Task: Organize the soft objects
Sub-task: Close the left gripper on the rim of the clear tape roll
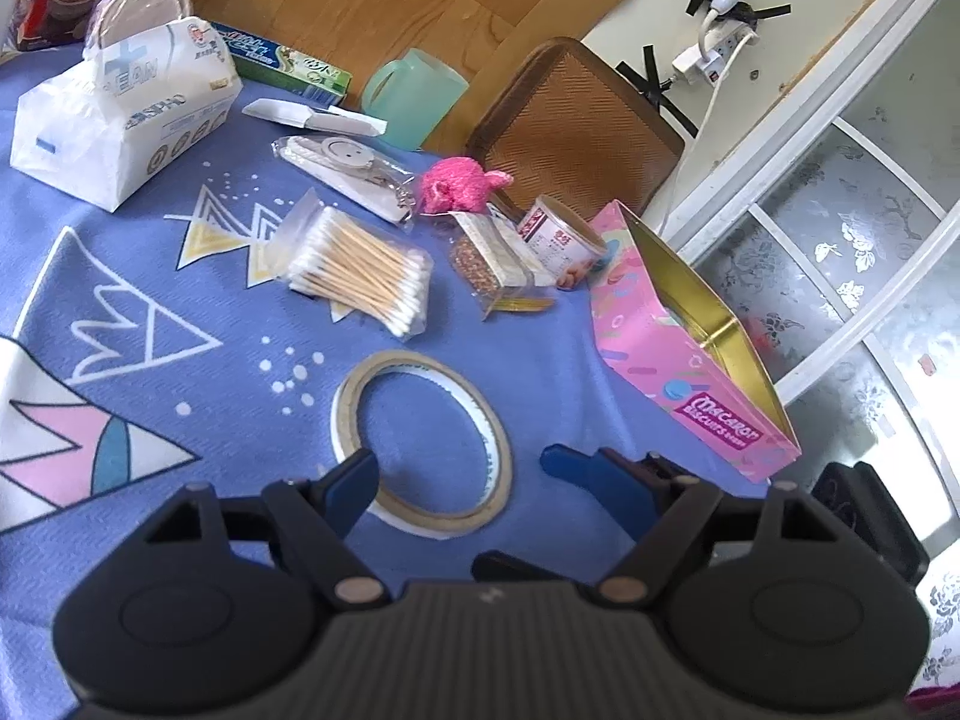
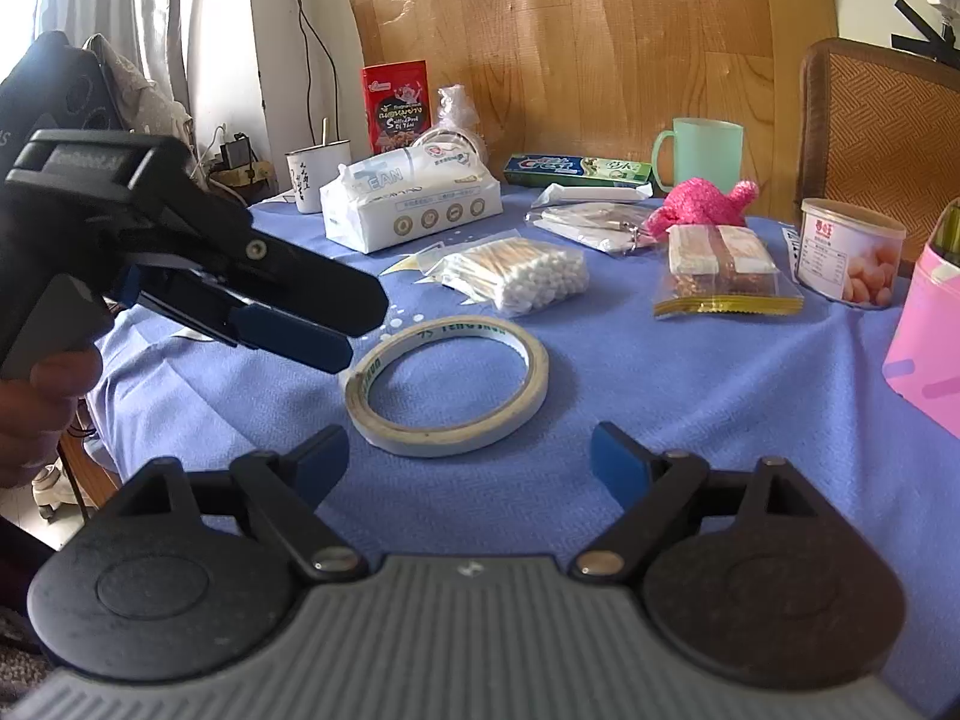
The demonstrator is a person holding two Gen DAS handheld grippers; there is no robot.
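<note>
A pink fluffy soft toy point(image 1: 457, 185) lies at the far side of the blue tablecloth, also in the right wrist view point(image 2: 702, 204). A white tissue pack point(image 1: 123, 120) point(image 2: 408, 198) sits far left. A pink biscuit box point(image 1: 690, 342) stands open at the right, its edge showing in the right wrist view point(image 2: 924, 348). My left gripper point(image 1: 459, 468) is open above the tape roll point(image 1: 420, 438); it also shows in the right wrist view point(image 2: 336, 333). My right gripper point(image 2: 468, 462) is open and empty, just short of the tape roll point(image 2: 447, 384).
A bag of cotton swabs point(image 1: 366, 273), a snack packet point(image 1: 492, 258), a small can point(image 1: 561, 240), a toothpaste box point(image 1: 282, 63), a green mug point(image 1: 414, 96), a keychain packet point(image 1: 354, 171) lie on the table. A wicker chair point(image 1: 576, 126) stands behind.
</note>
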